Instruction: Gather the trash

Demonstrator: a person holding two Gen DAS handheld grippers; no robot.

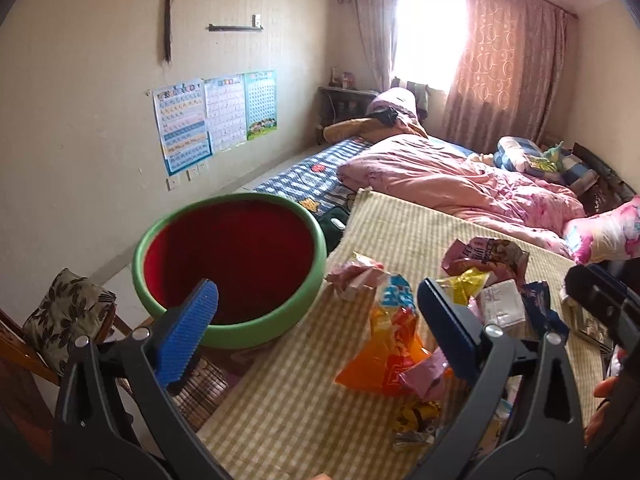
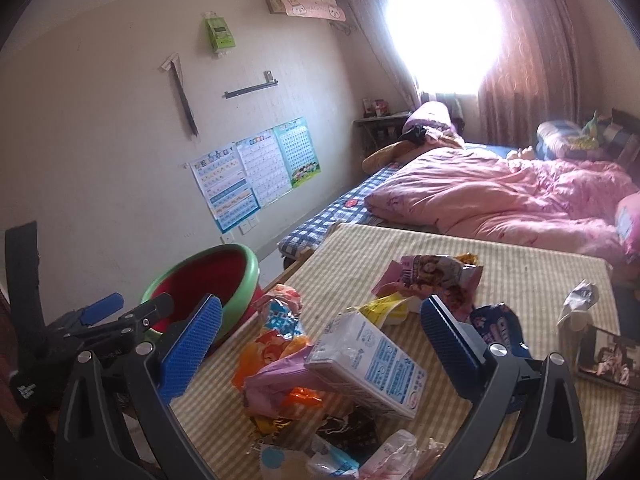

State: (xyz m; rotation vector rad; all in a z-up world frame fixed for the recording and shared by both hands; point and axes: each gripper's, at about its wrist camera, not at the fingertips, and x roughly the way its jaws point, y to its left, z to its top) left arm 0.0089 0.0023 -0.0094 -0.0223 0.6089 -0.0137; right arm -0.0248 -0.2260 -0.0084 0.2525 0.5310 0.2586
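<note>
wrappers (image 2: pixel 280 360) overlapping, basin (image 1: pixel 232 320) partly hidden

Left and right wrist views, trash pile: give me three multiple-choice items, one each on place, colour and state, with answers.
1. Where is the basin relative to the table?
A. off its left edge B. on its middle C. on the bed
2. What colour is the basin's inside?
A. blue B. red C. white
3. How is the right gripper?
A. shut on the milk carton B. shut on nothing C. open

Answers: 1 A, it sits beyond the tablecloth edge; 2 B, red within a green rim; 3 C, fingers stand apart around the milk carton, untouched.
</note>
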